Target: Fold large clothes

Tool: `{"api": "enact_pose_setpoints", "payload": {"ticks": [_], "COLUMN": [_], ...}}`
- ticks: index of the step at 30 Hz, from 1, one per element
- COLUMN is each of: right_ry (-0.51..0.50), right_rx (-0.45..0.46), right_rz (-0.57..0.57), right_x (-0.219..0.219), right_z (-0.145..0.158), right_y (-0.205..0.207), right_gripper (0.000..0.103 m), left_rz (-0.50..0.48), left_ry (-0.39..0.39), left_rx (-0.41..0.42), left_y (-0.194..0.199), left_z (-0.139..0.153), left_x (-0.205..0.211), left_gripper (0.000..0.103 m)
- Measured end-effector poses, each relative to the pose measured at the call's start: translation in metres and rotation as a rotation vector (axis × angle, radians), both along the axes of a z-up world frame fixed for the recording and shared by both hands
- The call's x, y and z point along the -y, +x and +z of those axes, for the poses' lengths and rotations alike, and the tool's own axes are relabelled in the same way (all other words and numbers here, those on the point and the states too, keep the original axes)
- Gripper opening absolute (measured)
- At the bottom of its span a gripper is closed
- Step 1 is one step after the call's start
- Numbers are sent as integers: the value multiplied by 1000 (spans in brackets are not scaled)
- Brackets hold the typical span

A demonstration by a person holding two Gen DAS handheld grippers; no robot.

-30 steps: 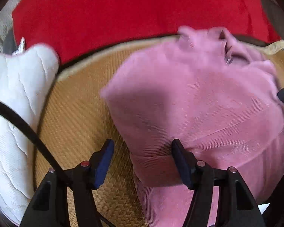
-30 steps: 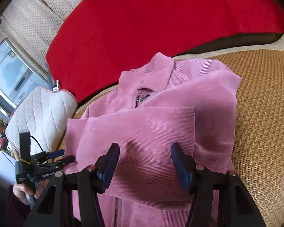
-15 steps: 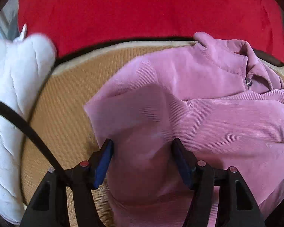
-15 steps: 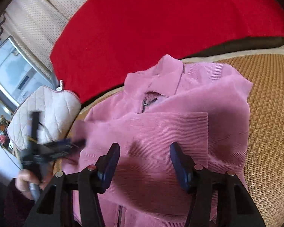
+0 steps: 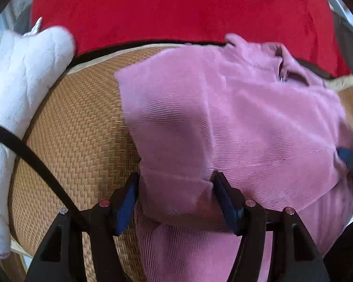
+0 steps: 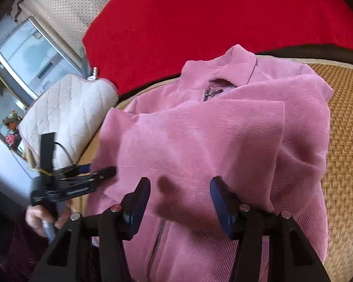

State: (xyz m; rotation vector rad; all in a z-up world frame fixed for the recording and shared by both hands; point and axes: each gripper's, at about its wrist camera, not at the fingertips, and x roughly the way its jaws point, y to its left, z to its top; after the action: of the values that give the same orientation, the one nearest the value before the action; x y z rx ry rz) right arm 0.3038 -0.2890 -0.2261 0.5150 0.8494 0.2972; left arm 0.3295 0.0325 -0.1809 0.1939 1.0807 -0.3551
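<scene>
A pink corduroy jacket (image 5: 235, 122) lies on a woven tan mat (image 5: 77, 129), collar and zip at the far end, both sleeves folded across the front. My left gripper (image 5: 176, 188) is open, its jaws either side of the folded sleeve's cuff at the jacket's left edge. It also shows in the right wrist view (image 6: 91, 174), at the jacket's (image 6: 211, 145) left edge. My right gripper (image 6: 180, 192) is open and empty just above the jacket's middle. Its tip shows in the left wrist view (image 5: 350, 158) at the jacket's right side.
A red cushion (image 5: 176, 9) lies behind the mat. A white quilted cushion (image 5: 16, 89) sits at the left, also in the right wrist view (image 6: 66, 115). A black cable (image 5: 30, 157) crosses the mat. A window (image 6: 28, 56) is far left.
The left gripper swung over the jacket and now has its open jaws around the sleeve cuff at the left edge. The right gripper came a little closer over the jacket's middle.
</scene>
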Motion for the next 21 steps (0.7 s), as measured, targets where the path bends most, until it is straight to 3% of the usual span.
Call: {"api": "enact_pose_setpoints", "payload": {"ticks": [5,9,15,21], "right_ry": [33,63,127,77], "right_rx": [-2,-12,-83,-184], "right_rz": [-10,-19,-12,15], "right_x": [24,48,72,68], "right_z": [5,3,-18,-50], "right_y": [-24,-62,-124,-170], "right_gripper": [62,66,69,69], "left_rz": [-20,-36,-36,-22], "left_ry": [-43,-47,-100,-104], "left_rx": [28,8,-67,-145], "left_y": [-29,-63,-109,-144], "left_z": [23,23,-2,-42], "left_x": [-23,-49,-90,-108], "left_gripper": [65,66,66,64]}}
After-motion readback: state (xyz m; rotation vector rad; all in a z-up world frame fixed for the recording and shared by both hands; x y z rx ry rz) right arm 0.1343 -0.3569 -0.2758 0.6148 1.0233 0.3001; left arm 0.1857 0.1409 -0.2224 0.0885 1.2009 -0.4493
